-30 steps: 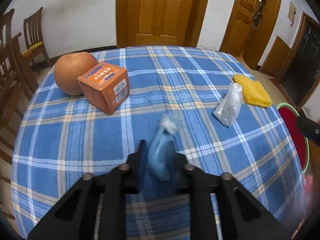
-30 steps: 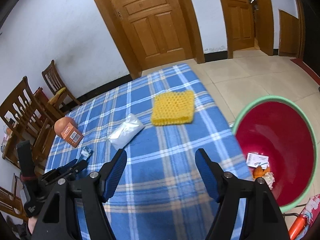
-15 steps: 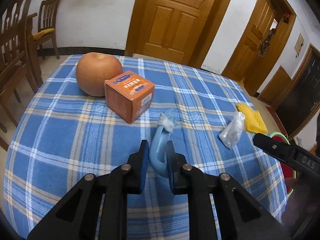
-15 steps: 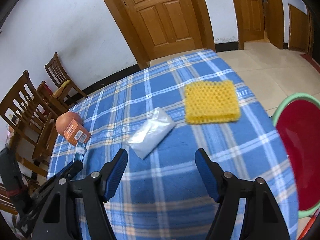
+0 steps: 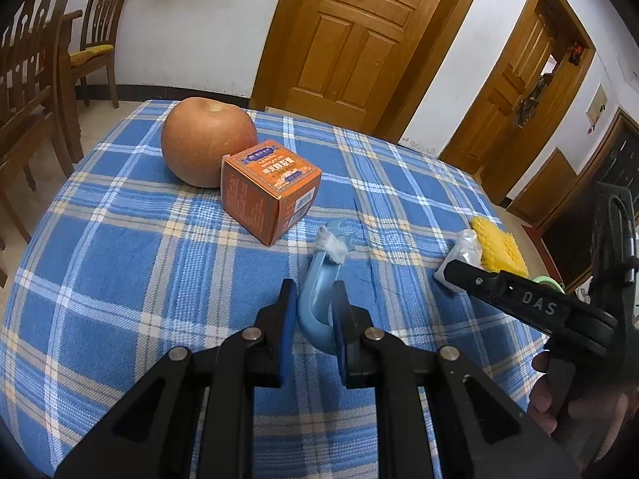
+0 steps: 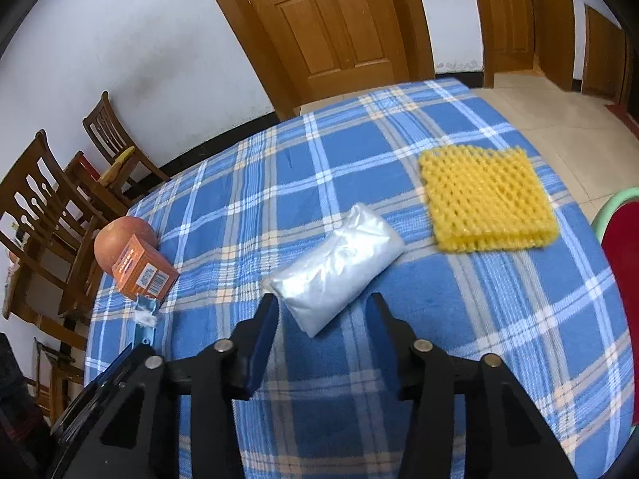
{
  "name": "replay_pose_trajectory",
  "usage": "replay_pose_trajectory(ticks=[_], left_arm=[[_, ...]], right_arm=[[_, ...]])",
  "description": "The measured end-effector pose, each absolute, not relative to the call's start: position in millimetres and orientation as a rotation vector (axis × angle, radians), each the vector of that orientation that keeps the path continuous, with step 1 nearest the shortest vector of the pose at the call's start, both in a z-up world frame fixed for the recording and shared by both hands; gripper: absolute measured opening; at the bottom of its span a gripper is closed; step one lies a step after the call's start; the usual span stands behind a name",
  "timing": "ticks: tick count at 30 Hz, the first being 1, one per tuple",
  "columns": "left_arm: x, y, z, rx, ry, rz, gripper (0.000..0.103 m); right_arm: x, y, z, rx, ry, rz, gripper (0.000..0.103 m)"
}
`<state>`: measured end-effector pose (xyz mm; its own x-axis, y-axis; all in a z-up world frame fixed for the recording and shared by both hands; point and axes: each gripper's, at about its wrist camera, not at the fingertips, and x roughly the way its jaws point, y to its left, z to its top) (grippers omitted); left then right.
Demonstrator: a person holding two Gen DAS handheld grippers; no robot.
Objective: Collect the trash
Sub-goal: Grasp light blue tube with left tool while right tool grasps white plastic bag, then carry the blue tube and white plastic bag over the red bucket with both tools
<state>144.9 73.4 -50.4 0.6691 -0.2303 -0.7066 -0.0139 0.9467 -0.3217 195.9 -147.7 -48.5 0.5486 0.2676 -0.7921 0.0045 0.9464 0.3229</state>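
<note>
My left gripper (image 5: 313, 293) is shut on a light blue plastic strip (image 5: 315, 299) with a white fluff wad (image 5: 331, 245) at its far end. The strip also shows in the right wrist view (image 6: 144, 321). My right gripper (image 6: 321, 305) is open, its jaws on either side of the near end of a silvery plastic bag (image 6: 335, 269) lying on the blue plaid table (image 6: 459, 319). The bag shows partly hidden in the left wrist view (image 5: 459, 251). A yellow foam net (image 6: 485, 203) lies to the bag's right.
An orange box (image 5: 271, 189) and a round orange fruit (image 5: 207, 145) stand at the table's far left. A red basin with a green rim (image 6: 621, 275) sits beyond the right table edge. Wooden chairs (image 6: 48, 215) stand to the left.
My right gripper moved left and down toward the silvery bag, which now sits between its jaws. My left gripper kept its hold on the blue strip and shifted slightly closer to the orange box.
</note>
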Motion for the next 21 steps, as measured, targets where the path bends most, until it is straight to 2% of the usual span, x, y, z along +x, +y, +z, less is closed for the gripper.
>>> replay_pose_trajectory(ticks=[2, 4, 9, 21], left_arm=[[144.3, 74.3, -50.2, -0.317, 0.831, -0.124, 0.017], [144.0, 74.5, -50.1, -0.318, 0.83, -0.125, 0.017], [144.2, 75.4, -50.0, -0.318, 0.832, -0.133, 0.017], [140.2, 69.6, -44.3, -0.31, 0.819, -0.152, 0.017]], right_arm=[[197.3, -146.9, -50.4, 0.308, 0.979, 0.16, 0.038], [197.8, -146.5, -51.4, 0.303, 0.979, 0.156, 0.026], [192.5, -150.1, -50.8, 0.304, 0.974, 0.166, 0.023], [139.7, -174.6, -31.7, 0.334, 0.907, 0.209, 0.022]])
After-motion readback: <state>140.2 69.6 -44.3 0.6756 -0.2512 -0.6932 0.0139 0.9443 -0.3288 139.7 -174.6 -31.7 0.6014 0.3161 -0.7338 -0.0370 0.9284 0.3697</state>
